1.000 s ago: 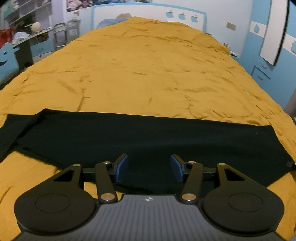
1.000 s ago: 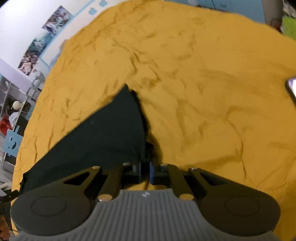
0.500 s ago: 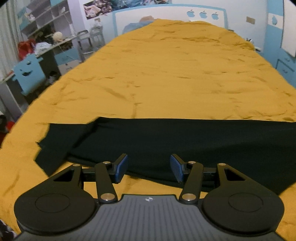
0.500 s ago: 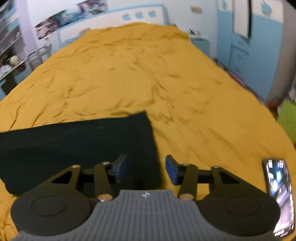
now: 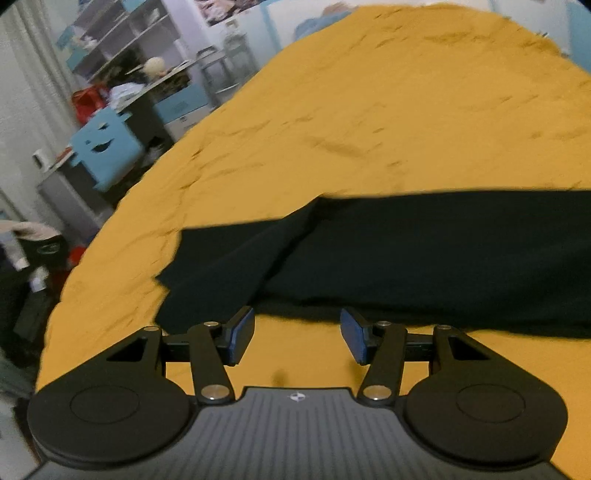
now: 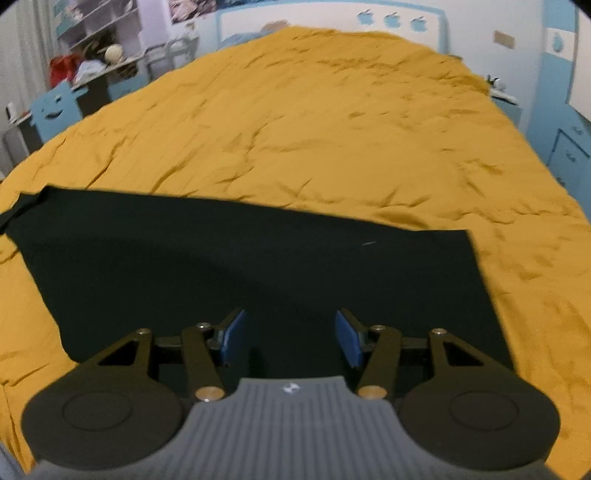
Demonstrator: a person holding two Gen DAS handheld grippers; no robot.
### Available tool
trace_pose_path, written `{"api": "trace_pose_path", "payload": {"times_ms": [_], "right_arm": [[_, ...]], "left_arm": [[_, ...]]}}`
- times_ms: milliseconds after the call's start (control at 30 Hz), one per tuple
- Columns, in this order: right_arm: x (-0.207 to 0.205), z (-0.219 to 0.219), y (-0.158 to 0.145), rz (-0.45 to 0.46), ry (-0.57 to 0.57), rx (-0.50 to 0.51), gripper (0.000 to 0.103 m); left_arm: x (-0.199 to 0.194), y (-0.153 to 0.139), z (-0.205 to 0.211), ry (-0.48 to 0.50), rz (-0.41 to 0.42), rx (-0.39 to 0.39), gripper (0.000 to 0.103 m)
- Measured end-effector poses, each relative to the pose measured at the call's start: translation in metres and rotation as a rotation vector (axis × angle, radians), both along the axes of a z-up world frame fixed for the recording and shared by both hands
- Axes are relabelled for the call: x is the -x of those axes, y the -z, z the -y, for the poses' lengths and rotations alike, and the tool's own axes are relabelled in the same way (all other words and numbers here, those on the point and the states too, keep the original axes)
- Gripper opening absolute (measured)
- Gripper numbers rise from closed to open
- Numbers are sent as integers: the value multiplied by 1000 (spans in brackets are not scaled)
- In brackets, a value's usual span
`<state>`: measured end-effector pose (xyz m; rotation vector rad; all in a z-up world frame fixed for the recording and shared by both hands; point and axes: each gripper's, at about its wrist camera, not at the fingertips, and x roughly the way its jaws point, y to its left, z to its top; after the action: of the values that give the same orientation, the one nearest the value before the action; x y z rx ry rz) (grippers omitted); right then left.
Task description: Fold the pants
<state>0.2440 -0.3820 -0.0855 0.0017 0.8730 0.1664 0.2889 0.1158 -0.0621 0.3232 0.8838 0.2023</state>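
Observation:
Black pants (image 5: 424, 254) lie flat in a long strip across the yellow bedspread (image 5: 369, 122). In the left wrist view their left end is doubled over unevenly, with a loose flap (image 5: 221, 266) sticking out. My left gripper (image 5: 297, 334) is open and empty, over yellow cover just short of the pants' near edge. In the right wrist view the pants (image 6: 258, 266) show a straight right end. My right gripper (image 6: 290, 338) is open and empty, directly over the black cloth near that end.
The bed (image 6: 314, 122) fills both views. A desk with a blue smiley-face chair back (image 5: 105, 147) and cluttered shelves (image 5: 122, 40) stand beyond the bed's left edge. Blue drawers (image 6: 569, 155) stand at the right. The headboard wall (image 6: 332, 22) is at the far end.
My right gripper let go of the pants' right end, opened and swung to face the headboard. My left gripper shifted left toward the pants' folded left end, staying open.

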Motion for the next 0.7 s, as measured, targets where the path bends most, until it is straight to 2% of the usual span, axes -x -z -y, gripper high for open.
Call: {"api": "trace_pose_path", "payload": {"times_ms": [67, 200, 267, 300, 333, 367, 400, 467, 533, 700], "right_arm": [[-5, -8, 5, -11, -19, 11, 50], [-17, -17, 13, -24, -28, 37, 50], [-24, -19, 16, -32, -23, 45, 50], [-25, -21, 17, -36, -22, 50, 50], [-28, -23, 18, -41, -23, 58, 50], [-31, -25, 19, -42, -26, 69, 50], [-33, -27, 19, -41, -28, 78, 50], [-36, -28, 18, -42, -30, 92, 50], [-40, -28, 19, -45, -27, 107, 50], [-50, -34, 21, -47, -13, 132, 50]], "left_arm": [[-6, 9, -15, -38, -2, -20, 63], [-16, 22, -44, -103, 8, 32, 63], [-20, 31, -54, -117, 17, 23, 60], [-22, 34, -58, -124, 14, 17, 52], [-24, 37, -61, -129, 12, 14, 23], [-24, 36, -64, -127, 16, 22, 5], [-23, 32, -69, -123, 25, 46, 2], [-25, 20, -82, -130, 70, 70, 1], [-34, 4, -93, -139, 95, 58, 1], [-81, -28, -125, -158, 129, 28, 1]]}}
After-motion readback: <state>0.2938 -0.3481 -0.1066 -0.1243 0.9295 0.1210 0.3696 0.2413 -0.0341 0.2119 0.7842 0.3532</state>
